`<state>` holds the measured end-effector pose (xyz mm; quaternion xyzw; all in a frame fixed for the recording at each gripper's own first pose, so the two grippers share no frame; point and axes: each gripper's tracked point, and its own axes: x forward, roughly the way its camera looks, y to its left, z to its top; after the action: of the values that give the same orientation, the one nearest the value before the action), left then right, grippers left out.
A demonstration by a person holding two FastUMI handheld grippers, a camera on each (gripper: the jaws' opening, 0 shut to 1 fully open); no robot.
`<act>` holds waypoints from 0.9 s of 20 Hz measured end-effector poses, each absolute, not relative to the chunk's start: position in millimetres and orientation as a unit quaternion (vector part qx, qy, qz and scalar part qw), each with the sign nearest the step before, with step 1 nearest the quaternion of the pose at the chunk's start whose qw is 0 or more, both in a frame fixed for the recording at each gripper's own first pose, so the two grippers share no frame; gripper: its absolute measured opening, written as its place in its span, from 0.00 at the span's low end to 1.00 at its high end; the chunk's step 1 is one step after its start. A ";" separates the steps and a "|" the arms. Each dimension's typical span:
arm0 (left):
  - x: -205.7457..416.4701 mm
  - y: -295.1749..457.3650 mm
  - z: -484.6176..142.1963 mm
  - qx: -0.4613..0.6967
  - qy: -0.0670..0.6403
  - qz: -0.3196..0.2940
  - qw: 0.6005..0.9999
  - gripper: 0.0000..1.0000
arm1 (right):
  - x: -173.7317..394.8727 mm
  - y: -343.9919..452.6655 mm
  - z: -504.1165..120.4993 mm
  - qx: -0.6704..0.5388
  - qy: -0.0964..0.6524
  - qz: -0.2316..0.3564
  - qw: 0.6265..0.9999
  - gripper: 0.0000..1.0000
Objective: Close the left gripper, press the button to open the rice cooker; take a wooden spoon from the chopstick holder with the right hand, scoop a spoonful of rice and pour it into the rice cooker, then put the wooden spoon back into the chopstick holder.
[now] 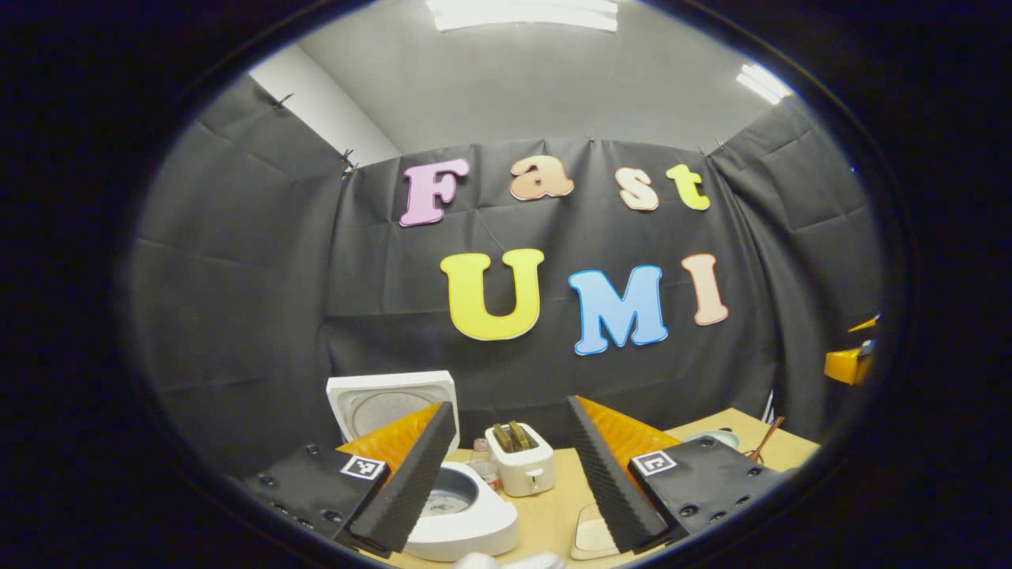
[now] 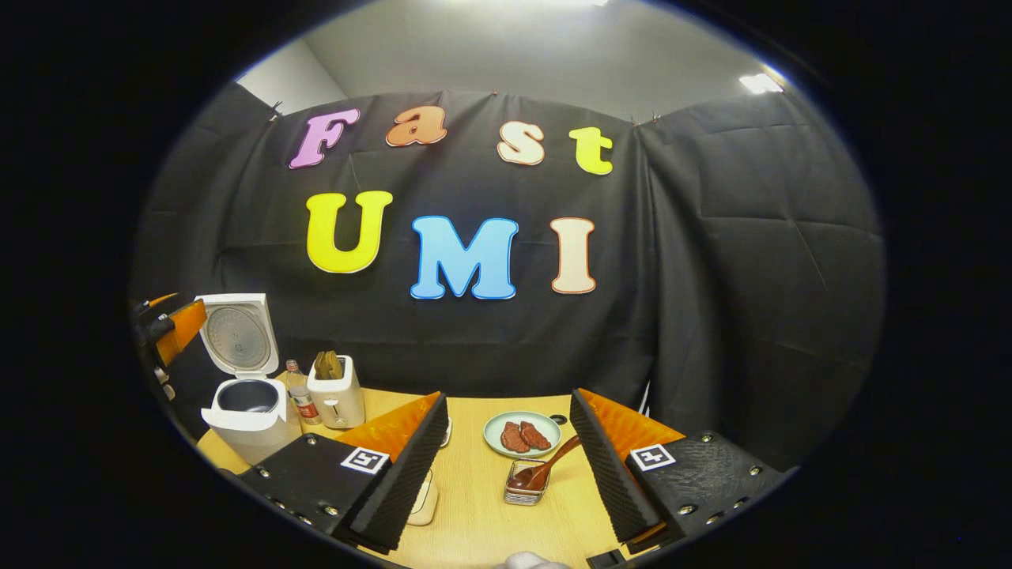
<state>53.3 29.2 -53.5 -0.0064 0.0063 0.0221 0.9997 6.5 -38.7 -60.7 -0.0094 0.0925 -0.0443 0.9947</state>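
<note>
Your left hand-held gripper [image 1: 512, 466] wide open, holds nothing, hangs above bench [image 1: 553, 514]. Rice cooker [image 1: 462, 506] just below it, lid [image 1: 391, 403] standing up open. Your right hand-held gripper [image 2: 510, 466] also wide open, empty. Wooden spoon [image 2: 553, 466] leans in chopstick holder [image 2: 526, 486] on bench, between its fingers. Plate [image 2: 522, 435] just behind holder. Toaster [image 2: 336, 391] beside cooker.
</note>
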 end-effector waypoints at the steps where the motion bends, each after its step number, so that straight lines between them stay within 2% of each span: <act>1: 51.9 27.7 -56.6 -0.010 0.012 0.021 1.000 0.99 | 6.6 -38.6 -61.6 -0.008 0.093 -0.043 0.995 0.95; 7: 52.3 29.5 -62.3 -0.031 0.024 0.036 0.999 0.98 | 4.6 -50.6 -81.4 -0.005 0.100 -0.056 0.993 0.95; 13: 54.6 28.3 -71.8 -0.026 0.029 0.051 0.998 0.99 | 1.6 -67.6 -164.6 0.054 0.152 -0.069 0.984 0.95; 14: 55.0 25.1 -71.6 -0.026 0.028 0.048 0.998 0.95 | 3.6 -68.7 -180.2 0.067 0.163 -0.069 0.982 0.95; 16: 57.0 14.2 -76.3 -0.028 0.034 0.040 0.998 0.99 | 11.8 -74.1 -213.4 0.090 0.186 -0.071 0.976 0.95; 17: 58.3 13.0 -80.9 -0.025 0.042 0.042 0.998 0.95 | 18.0 -77.7 -229.6 0.102 0.198 -0.072 0.972 0.95; 18: 60.5 10.1 -84.4 -0.022 0.052 0.042 0.998 0.99 | 24.7 -80.2 -244.0 0.115 0.207 -0.072 0.969 0.95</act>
<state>60.5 10.1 -84.4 -0.0217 0.0523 0.0416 0.9975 24.7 -80.2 -244.0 0.1148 0.2073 -0.0718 0.9689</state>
